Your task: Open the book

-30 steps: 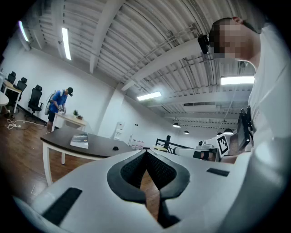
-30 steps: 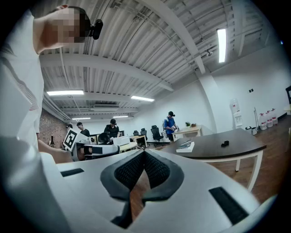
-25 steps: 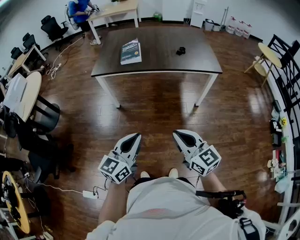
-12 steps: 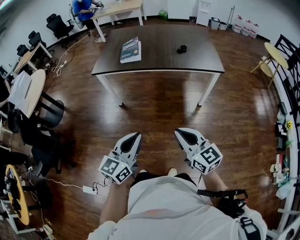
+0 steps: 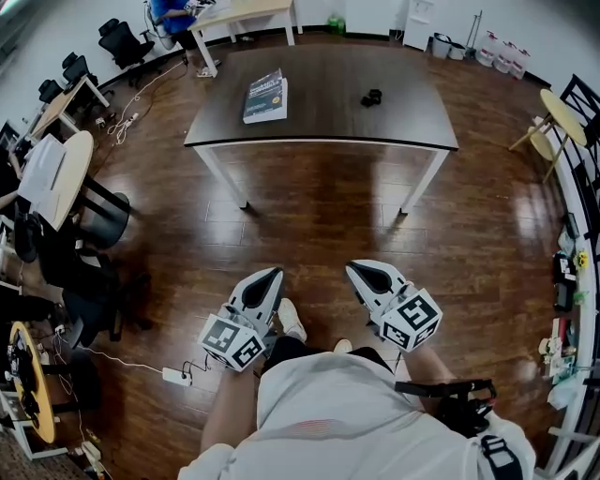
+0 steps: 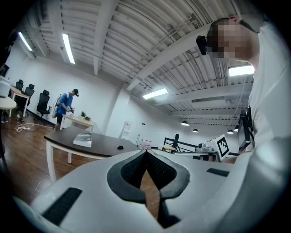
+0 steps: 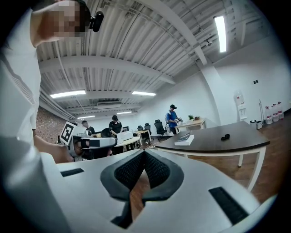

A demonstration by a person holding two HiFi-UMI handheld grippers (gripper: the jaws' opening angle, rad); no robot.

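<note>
The closed book [image 5: 265, 97] lies on the left part of the dark table [image 5: 319, 122], far ahead of me across the wooden floor. In the left gripper view the book [image 6: 82, 139] looks small and distant, and likewise the book [image 7: 184, 139] in the right gripper view. My left gripper [image 5: 272, 273] and right gripper [image 5: 352, 266] are held side by side close to my body, pointing level toward the table. Both are shut with nothing in them: the left gripper [image 6: 146, 151] and the right gripper [image 7: 144, 151] have their tips meeting.
A small black object [image 5: 372, 97] sits on the table right of the book. Office chairs [image 5: 98, 220] and a round table [image 5: 56, 178] stand at the left, and a power strip [image 5: 175, 376] lies on the floor. A person in blue [image 5: 173, 11] works at a far desk. A small round table [image 5: 562, 112] is at the right.
I have stepped toward the table: a shoe now shows beside the left gripper. Both grippers came forward with me and stayed shut.
</note>
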